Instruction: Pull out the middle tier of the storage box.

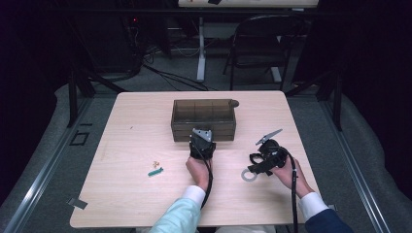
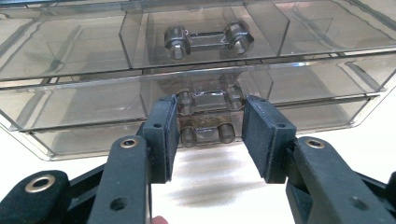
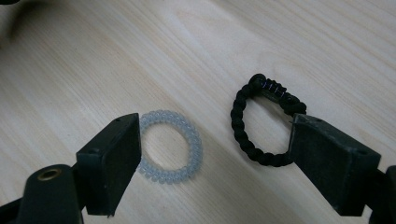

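At frame centre, the released left gripper (image 2: 208,135) bracketed the lower drawer handle (image 2: 208,101) to pull it, while the released right gripper (image 3: 215,163) hovered over two hair ties (image 3: 170,146) awaiting storage.

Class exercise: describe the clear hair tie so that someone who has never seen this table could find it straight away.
Start at the smoky plastic drawer box in the middle of the wooden table, then move to the near right, where the right gripper hovers with jaws open. Two rings lie there on the wood. The clear hair tie is the pale, see-through coil; its neighbour, the black bracelet, is dark braided cord.
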Tool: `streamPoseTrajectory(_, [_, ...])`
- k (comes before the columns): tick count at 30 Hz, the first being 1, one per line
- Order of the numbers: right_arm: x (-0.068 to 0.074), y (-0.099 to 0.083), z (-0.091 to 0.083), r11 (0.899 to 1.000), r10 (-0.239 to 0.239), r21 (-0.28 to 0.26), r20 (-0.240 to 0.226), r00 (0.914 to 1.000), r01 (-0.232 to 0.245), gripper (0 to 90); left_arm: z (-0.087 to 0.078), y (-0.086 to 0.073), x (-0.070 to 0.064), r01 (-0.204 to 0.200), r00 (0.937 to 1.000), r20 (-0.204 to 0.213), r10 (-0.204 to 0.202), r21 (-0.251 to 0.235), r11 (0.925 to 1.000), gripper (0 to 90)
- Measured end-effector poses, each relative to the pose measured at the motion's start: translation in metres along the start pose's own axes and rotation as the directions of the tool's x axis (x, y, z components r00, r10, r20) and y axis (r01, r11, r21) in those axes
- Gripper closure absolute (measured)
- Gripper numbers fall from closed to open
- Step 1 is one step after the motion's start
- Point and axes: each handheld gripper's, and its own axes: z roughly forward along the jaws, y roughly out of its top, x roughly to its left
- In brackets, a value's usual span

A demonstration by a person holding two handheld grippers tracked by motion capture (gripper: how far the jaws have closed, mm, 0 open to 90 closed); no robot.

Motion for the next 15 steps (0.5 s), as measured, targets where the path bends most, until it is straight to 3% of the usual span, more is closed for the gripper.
streamPoseTrajectory(8, [-0.0004, -0.0005, 0.0, 1.0, 0.007, -0.013, -0.003, 1.0, -0.007, 16.8, 0.0043, 0.0018, -0.0017, -0.013, 0.9999, -0.005, 0.013, 0.013, 0.9998, 51.7])
streamPoseTrajectory(15, [-0.0007, -0.0006, 0.0001, 1.0, 0.007, -0.013, -0.003, 1.0, -0.007, 16.8, 0.0053, 0.0009, 0.0006, 0.018, 0.9998, 0.003, -0.018, -0.002, 0.9998, 55.3])
